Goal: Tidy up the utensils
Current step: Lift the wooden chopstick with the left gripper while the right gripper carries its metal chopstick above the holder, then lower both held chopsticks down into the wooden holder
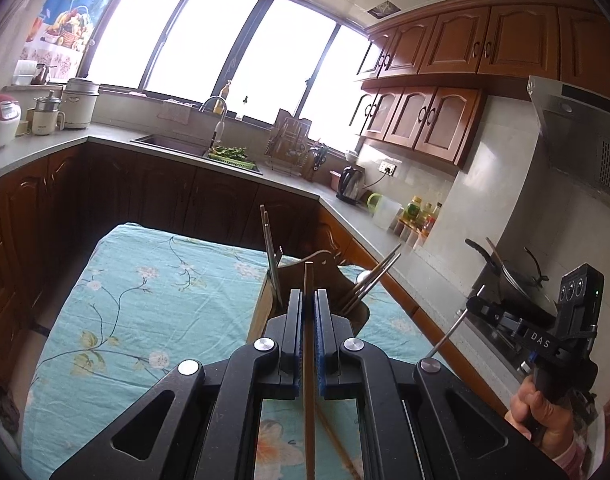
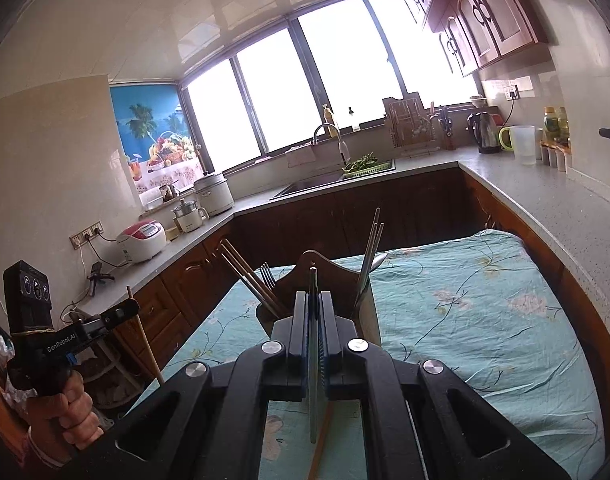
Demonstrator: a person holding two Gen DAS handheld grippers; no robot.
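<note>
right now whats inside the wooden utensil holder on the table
The wooden utensil holder has chopsticks and a fork leaning in one compartment, and metal chopsticks with a spoon in the other. Their lower ends are hidden by its walls and the right gripper.

A: Item one, left gripper (image 1: 309, 312)?
B: Black moulded frame, blue ribbed pads (image 1: 319, 332), four round silver screws. White lettering "GenRobot.AI" on its side in the right wrist view, where yellowish cord wraps its body.

A: Item two, right gripper (image 2: 313, 312)?
B: Same black frame, blue pads, silver screws. White lettering "DAS"; black three-lens box on top.

A: Clothing?
B: Pink patterned sleeve (image 1: 573, 450).
</note>
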